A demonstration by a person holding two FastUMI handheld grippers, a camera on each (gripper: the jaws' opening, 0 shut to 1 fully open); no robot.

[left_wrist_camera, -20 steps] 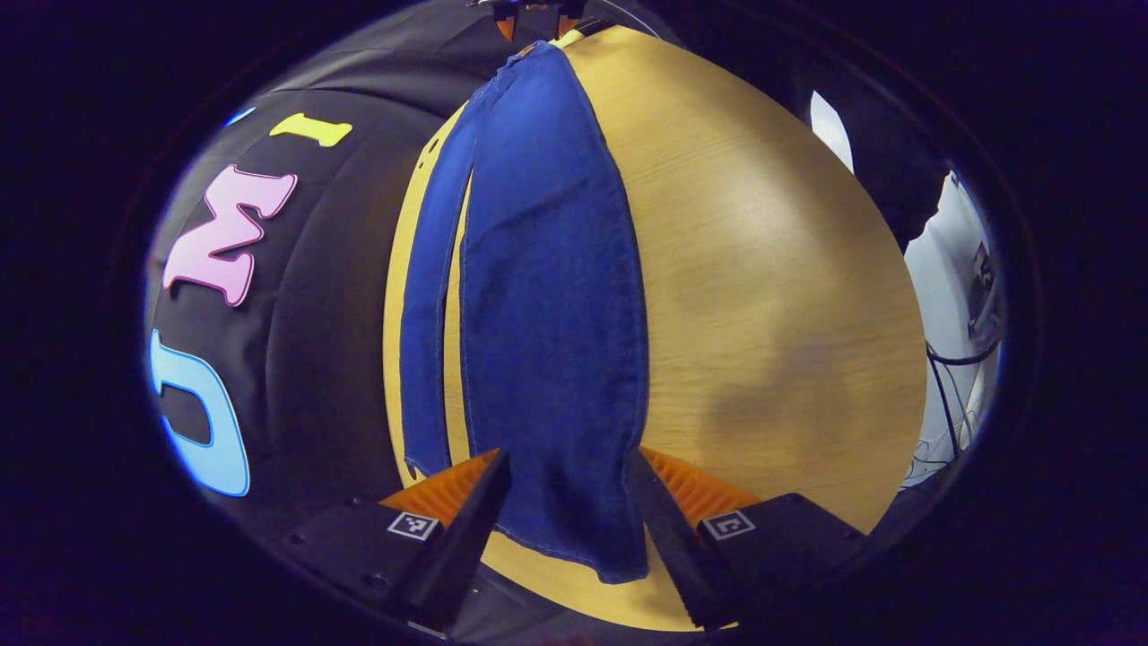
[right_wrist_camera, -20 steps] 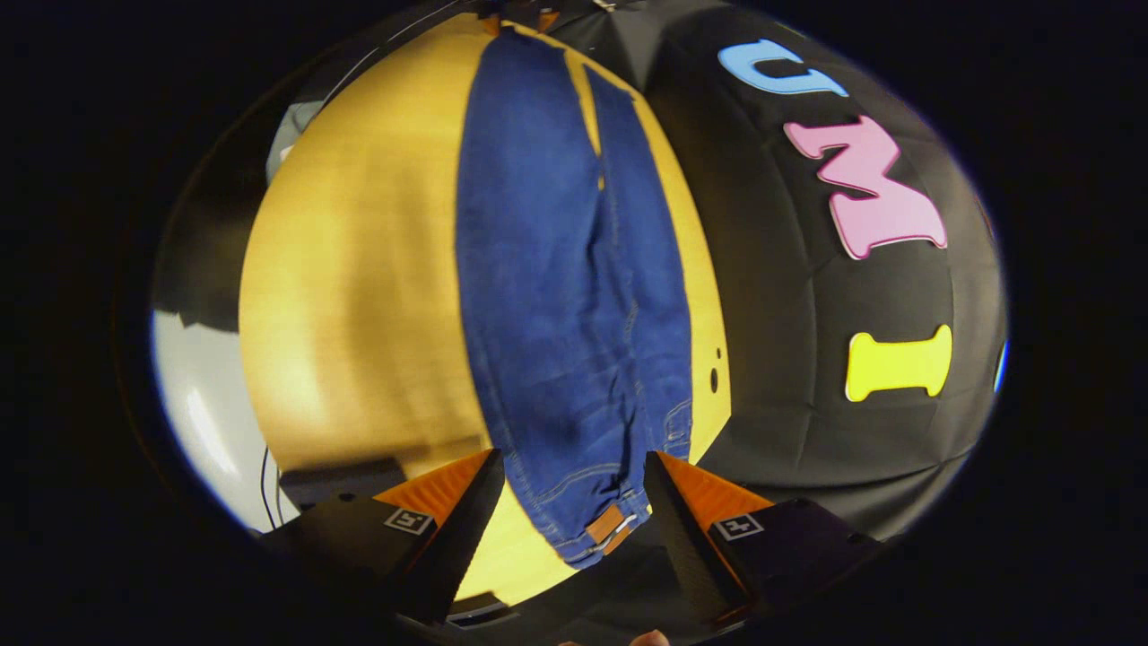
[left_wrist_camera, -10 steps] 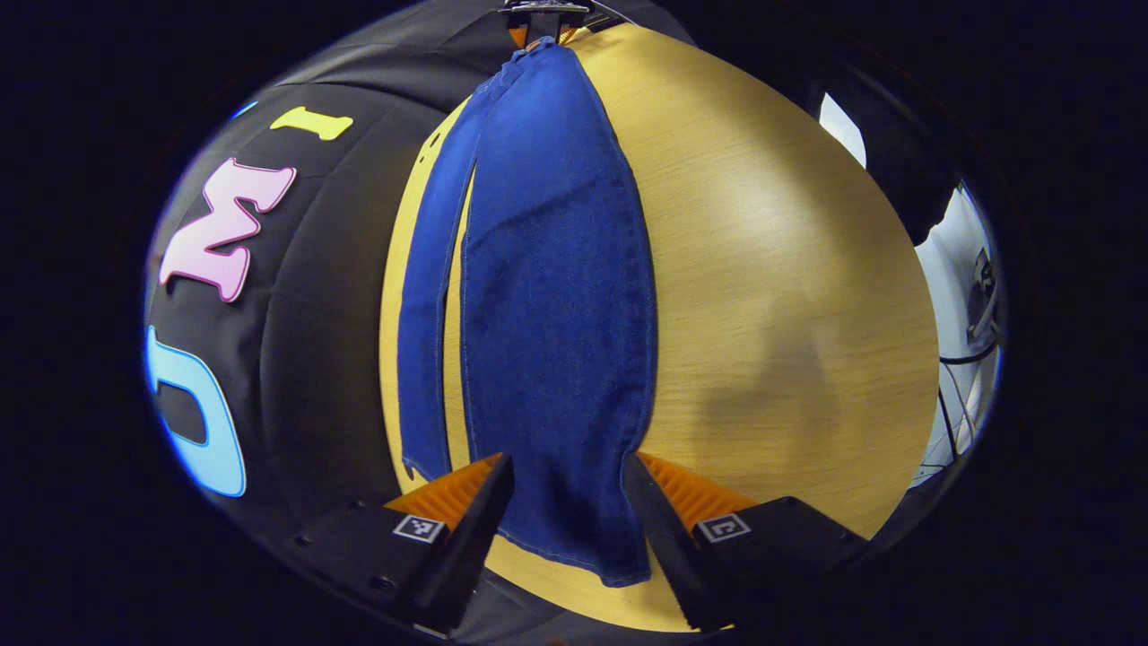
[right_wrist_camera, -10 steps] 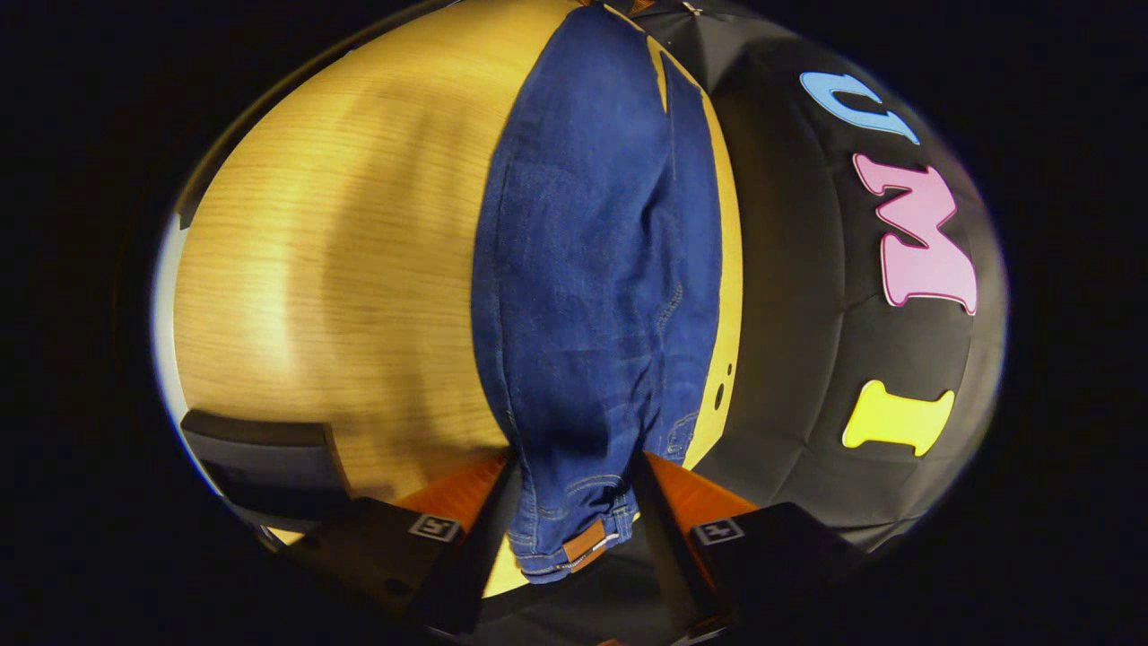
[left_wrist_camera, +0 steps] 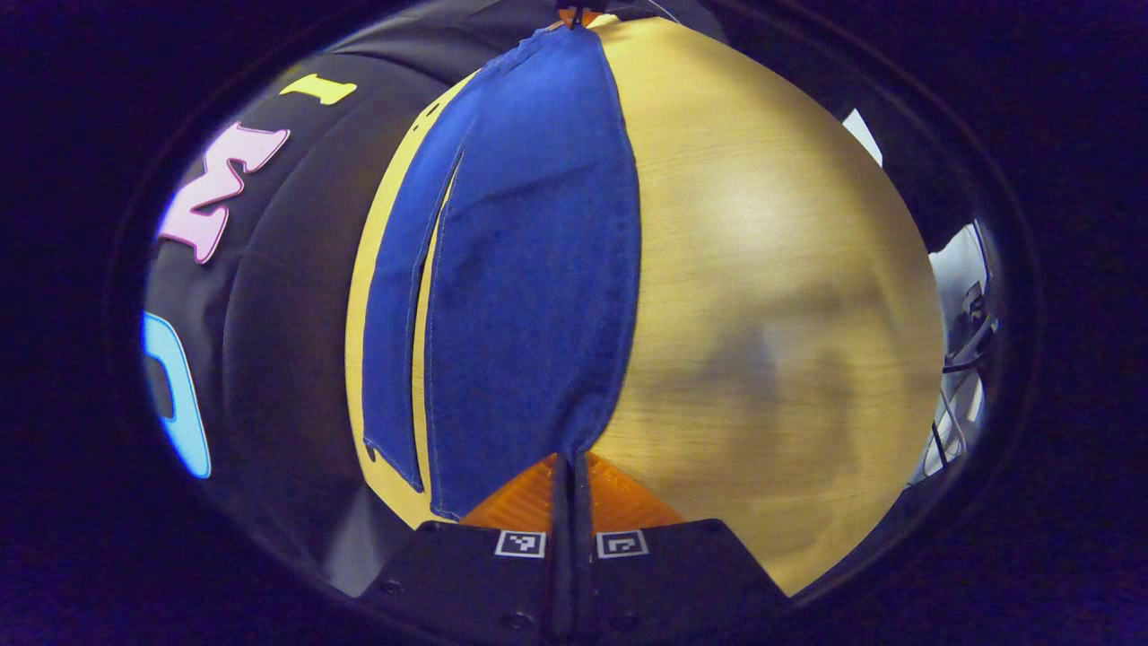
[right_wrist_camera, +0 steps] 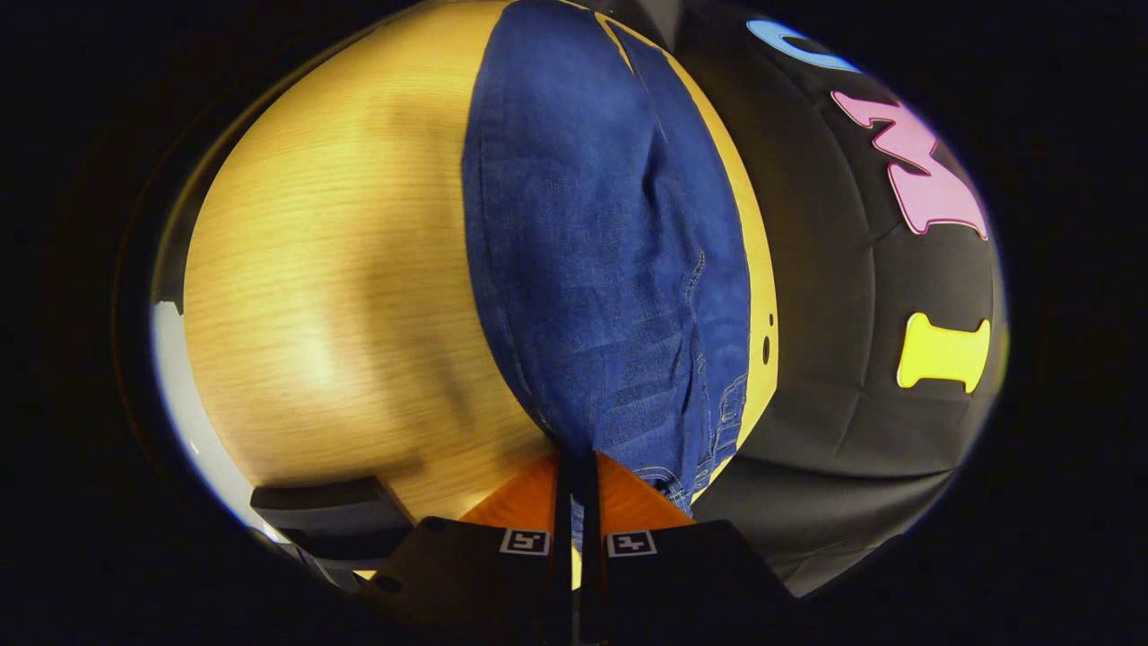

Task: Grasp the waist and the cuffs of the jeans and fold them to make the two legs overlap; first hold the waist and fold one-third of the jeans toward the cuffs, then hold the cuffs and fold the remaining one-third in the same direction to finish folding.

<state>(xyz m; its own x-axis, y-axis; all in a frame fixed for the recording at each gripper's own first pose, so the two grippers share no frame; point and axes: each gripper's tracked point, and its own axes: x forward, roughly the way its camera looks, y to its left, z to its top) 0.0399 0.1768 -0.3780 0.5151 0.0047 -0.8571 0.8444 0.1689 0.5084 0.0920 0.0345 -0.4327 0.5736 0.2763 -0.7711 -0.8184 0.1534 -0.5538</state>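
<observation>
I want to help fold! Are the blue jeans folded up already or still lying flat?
Still spread out. The blue denim jeans lie full length on the wooden table, both legs side by side with a gap of table between them.

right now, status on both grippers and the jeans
Left gripper shut on jeans at cuff end. Right gripper shut on waist end. Jeans stretched along wooden table, legs not yet overlapped. Nothing in the way.

Left claw (left_wrist_camera: 571, 462) clamped on jeans (left_wrist_camera: 529, 269) cuff, wooden table (left_wrist_camera: 762, 269)
</observation>
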